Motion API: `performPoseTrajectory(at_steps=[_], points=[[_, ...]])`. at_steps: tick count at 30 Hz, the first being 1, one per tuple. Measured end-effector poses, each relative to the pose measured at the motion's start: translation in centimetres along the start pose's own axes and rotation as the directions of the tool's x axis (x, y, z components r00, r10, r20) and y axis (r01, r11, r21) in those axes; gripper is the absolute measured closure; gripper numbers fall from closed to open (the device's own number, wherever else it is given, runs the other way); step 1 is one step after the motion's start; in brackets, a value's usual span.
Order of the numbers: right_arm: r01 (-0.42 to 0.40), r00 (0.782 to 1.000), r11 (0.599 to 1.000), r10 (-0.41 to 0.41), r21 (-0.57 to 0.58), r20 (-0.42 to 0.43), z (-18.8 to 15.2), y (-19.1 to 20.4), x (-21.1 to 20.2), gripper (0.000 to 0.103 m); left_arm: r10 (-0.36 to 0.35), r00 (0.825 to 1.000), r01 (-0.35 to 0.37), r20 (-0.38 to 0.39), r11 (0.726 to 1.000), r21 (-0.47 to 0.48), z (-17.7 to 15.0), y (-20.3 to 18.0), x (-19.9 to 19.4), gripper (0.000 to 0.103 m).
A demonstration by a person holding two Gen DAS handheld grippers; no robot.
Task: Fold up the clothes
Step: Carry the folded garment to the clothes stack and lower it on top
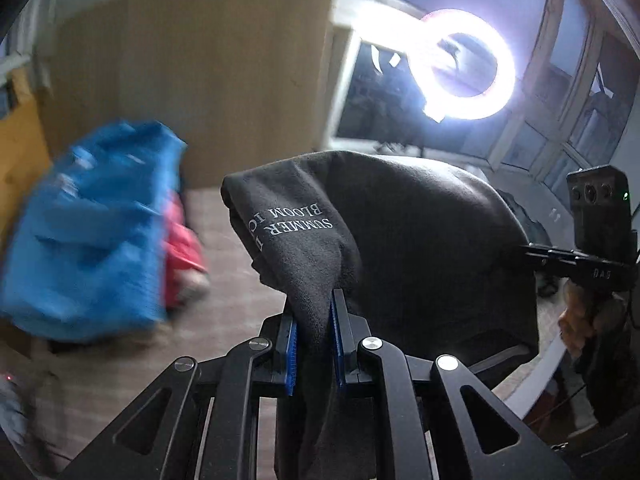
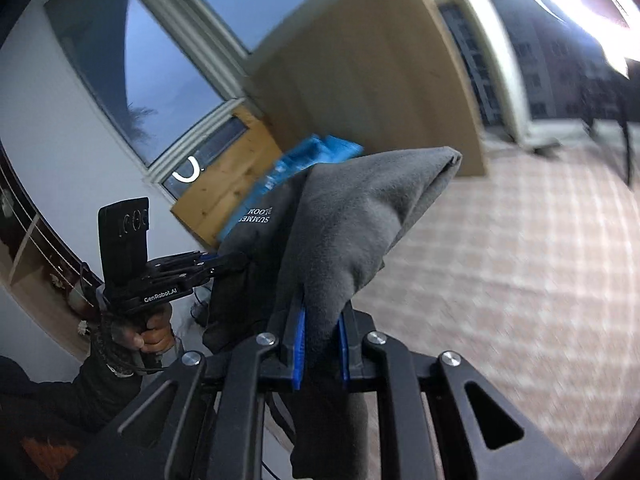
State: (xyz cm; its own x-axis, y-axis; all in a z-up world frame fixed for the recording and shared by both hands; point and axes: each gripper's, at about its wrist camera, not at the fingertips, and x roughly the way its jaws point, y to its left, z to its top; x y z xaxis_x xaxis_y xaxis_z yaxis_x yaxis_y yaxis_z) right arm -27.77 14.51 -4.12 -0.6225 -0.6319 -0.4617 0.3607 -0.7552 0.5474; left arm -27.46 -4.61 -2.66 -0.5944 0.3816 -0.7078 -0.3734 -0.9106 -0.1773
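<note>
A dark grey garment (image 1: 400, 240) with white lettering hangs lifted and stretched between my two grippers. In the left wrist view my left gripper (image 1: 313, 304) is shut on a bunched edge of it, the cloth squeezed between the blue pads. At the right of that view my right gripper (image 1: 532, 254) bites the garment's other end, with a hand (image 1: 580, 320) on its handle. The right wrist view shows my right gripper (image 2: 320, 308) shut on a folded corner of the garment (image 2: 360, 220), and my left gripper (image 2: 224, 262) pinching the cloth at the left.
A blue cloth heap (image 1: 88, 240) with something red (image 1: 184, 256) beside it lies on the checked surface (image 2: 520, 260) at the left. A wooden panel (image 1: 192, 80) stands behind. A bright ring light (image 1: 464, 68) glares at upper right, with windows around it.
</note>
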Motion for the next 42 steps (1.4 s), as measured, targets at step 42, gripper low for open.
performPoseTrajectory(at_steps=[42], points=[[0.184, 0.983, 0.964, -0.184, -0.192, 0.02, 20.5, 9.2, 24.4, 0.061, 0.289, 0.951, -0.292, 0.107, 0.956, 0.021, 10.6, 29.2, -1.8, 0.072]])
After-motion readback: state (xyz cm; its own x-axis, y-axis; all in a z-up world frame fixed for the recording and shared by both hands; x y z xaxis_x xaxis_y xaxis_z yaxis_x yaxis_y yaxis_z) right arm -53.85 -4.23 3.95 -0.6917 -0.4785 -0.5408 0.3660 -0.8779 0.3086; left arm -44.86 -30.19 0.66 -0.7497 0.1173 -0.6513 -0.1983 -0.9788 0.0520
